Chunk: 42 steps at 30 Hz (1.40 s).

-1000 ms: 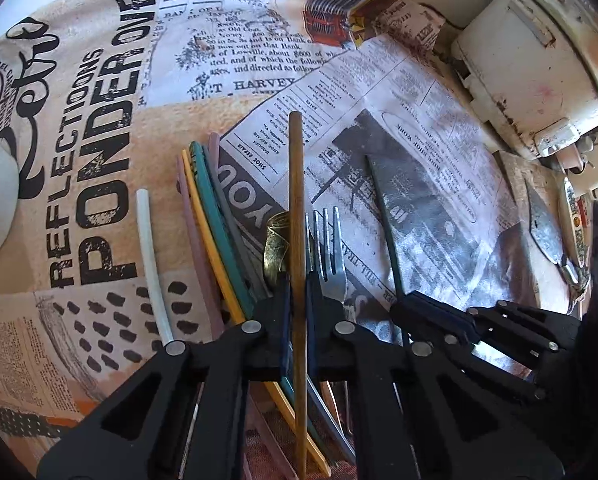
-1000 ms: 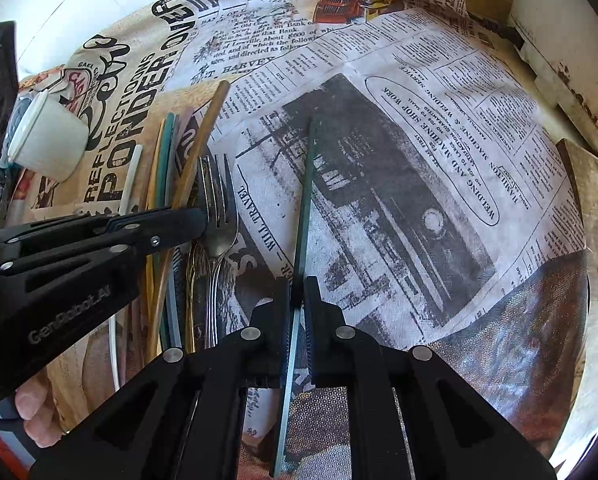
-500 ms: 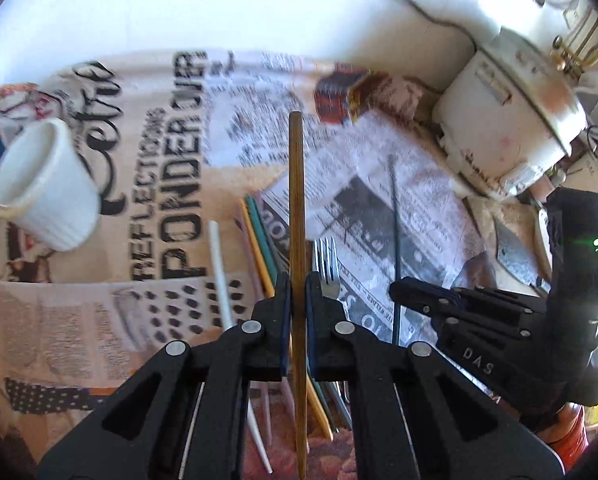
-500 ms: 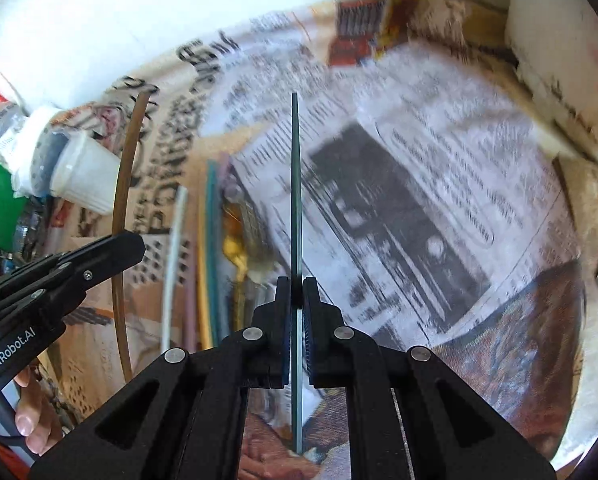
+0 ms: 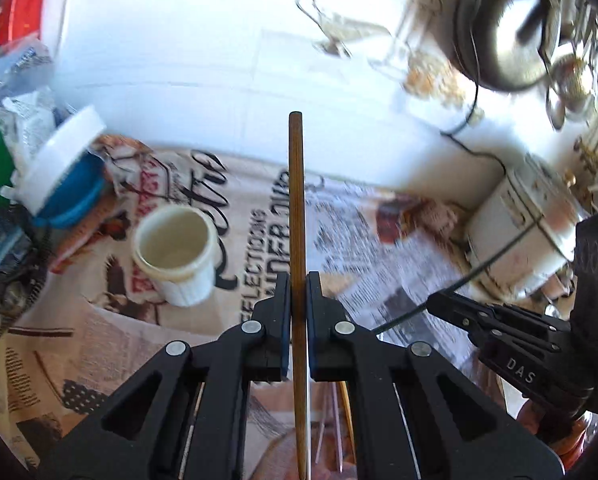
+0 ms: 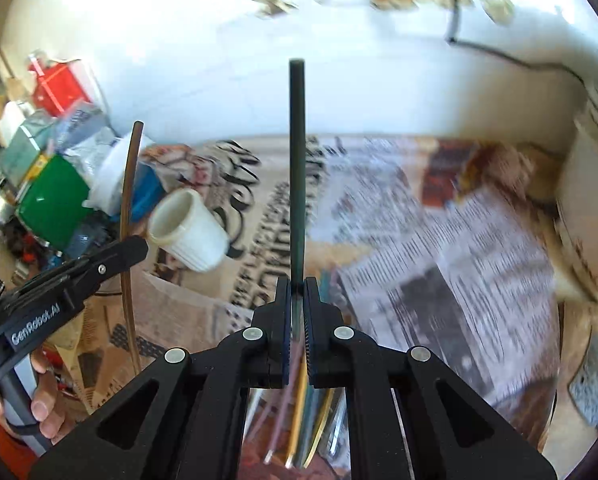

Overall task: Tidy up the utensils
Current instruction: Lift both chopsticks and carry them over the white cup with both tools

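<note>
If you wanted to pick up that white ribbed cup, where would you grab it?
Take the white cup by its rim, one finger inside its mouth, one outside. It lies tilted, its mouth facing up-left, so come from that side; its ribbed wall looks too wide to clamp across.

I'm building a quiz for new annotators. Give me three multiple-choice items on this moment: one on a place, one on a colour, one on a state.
1. Where does the white ribbed plastic cup lie in the left wrist view?
A. left of the held stick
B. right of it
C. between the jaws

2. What colour is the thin stick in the right gripper?
A. dark green
B. white
C. red

3. How is the left gripper?
A. wide open
B. shut on the brown wooden chopstick
C. shut on nothing

Key: 1 A, the cup sits left of the chopstick; 2 A, the clamped stick is dark green; 3 B, both pads press the chopstick.
</note>
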Each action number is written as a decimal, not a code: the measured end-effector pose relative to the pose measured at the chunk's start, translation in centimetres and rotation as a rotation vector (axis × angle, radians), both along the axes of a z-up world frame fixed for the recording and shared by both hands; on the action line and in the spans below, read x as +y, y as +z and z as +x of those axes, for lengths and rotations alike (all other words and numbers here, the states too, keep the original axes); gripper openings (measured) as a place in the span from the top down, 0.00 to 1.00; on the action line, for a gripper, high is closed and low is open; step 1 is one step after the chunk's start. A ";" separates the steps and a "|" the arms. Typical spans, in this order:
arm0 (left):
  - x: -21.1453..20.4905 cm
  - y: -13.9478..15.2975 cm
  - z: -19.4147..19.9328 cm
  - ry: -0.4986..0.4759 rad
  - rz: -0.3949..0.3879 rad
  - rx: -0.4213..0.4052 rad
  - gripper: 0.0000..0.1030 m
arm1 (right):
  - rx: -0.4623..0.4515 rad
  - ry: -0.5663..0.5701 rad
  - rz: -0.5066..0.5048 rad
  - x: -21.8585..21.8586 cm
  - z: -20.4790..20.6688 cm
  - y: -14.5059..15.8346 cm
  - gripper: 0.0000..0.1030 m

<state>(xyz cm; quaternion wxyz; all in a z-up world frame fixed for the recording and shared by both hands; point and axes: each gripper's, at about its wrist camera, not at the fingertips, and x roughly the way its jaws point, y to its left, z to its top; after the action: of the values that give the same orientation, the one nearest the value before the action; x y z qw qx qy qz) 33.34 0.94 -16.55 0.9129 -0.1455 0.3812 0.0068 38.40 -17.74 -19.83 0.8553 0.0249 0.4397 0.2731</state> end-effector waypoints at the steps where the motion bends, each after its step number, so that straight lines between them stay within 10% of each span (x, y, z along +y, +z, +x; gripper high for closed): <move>1: 0.7 0.5 0.0 0.015 0.005 -0.016 0.95 | -0.012 0.011 0.005 0.4 0.0 0.4 0.95; 21: 12.5 5.2 4.2 0.080 0.048 -0.201 0.95 | -0.165 0.010 0.081 9.2 1.5 6.8 0.95; 42: 14.7 -3.4 11.4 0.081 0.120 -0.201 0.95 | -0.039 0.045 0.029 15.3 4.9 1.8 0.95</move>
<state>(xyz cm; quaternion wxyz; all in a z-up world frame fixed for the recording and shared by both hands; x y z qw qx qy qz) 44.76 15.64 -19.93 0.9526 -0.1060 0.2804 0.0518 43.31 -2.41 -18.05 0.8569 0.0218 0.4194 0.2990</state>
